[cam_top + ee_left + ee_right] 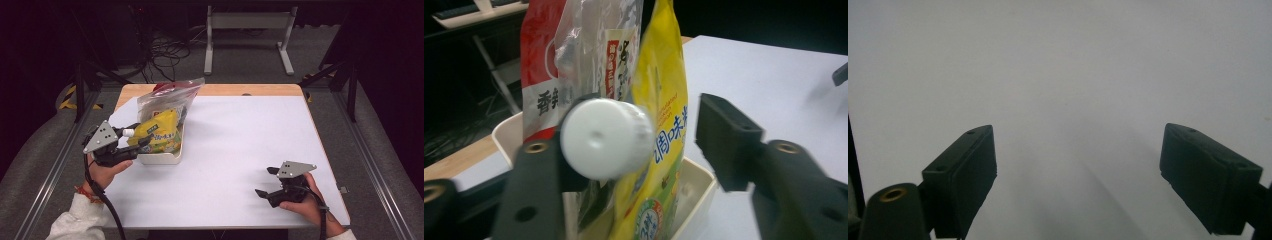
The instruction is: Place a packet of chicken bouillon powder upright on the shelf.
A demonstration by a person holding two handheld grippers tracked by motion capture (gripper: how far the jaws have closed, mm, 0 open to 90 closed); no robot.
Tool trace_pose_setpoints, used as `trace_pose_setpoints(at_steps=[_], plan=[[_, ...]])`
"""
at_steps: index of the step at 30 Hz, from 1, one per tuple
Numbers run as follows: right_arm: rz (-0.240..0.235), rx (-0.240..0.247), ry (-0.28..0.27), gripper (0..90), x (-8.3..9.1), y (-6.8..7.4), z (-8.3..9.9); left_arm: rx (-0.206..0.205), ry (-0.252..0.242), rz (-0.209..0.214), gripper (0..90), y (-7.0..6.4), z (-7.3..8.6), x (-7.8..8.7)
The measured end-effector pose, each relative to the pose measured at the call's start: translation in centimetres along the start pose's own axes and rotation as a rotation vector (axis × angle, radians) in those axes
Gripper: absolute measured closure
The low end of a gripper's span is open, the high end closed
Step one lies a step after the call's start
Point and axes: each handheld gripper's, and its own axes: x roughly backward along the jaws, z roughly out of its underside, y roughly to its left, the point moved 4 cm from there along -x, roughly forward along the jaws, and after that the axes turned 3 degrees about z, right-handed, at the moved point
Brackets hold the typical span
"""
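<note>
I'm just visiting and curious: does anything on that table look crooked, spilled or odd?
Nothing is spilled. The yellow pouch leans tilted in the white tray, its white cap poking out sideways between the open jaws of the left tool. The clear bag behind slumps over too.

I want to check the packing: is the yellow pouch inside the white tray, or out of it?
Inside. The yellow pouch stands in the white tray, its lower end below the rim; the left gripper view shows this too.

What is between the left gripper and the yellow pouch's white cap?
Nothing visible. The white cap already sits between the open jaws of the left gripper, close to one jaw, with the yellow pouch standing in the white tray.
</note>
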Motion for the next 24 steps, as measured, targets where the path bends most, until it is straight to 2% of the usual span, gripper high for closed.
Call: trace_pose_setpoints(at_steps=[1, 4, 8, 14, 19, 21, 24], plan=[[0.0, 0.0, 0.0, 14.7, 0.0, 0.0, 0.0, 0.0, 0.0, 0.0, 42.2, 0.0, 0.0, 0.0], [0.014, 0.011, 0.006, 14.5, 0.1, 0.1, 0.1, 0.003, 0.009, -0.043, 34.2, -0.1, 0.3, 0.4], [0.027, 0.008, -0.006, 14.4, 0.4, 0.0, 0.1, 0.039, -0.01, -0.058, 25.4, 0.1, 0.8, 1.1], [0.034, 0.006, -0.014, 14.3, 0.7, -0.1, 0.0, 0.034, 0.004, -0.084, 22.0, -0.1, 1.5, 1.5], [0.036, 0.011, -0.019, 14.1, 0.8, 0.1, -0.1, 0.045, -0.005, -0.089, 17.3, -0.6, 1.8, 1.7], [0.038, 0.012, -0.02, 14.1, 0.8, 0.1, -0.1, 0.037, -0.009, -0.074, 15.8, -1.2, 2.2, 1.6], [0.047, 0.013, -0.021, 13.9, 0.9, 0.0, -0.2, 0.042, 0.009, -0.079, 13.4, -1.8, 2.9, 1.4]])
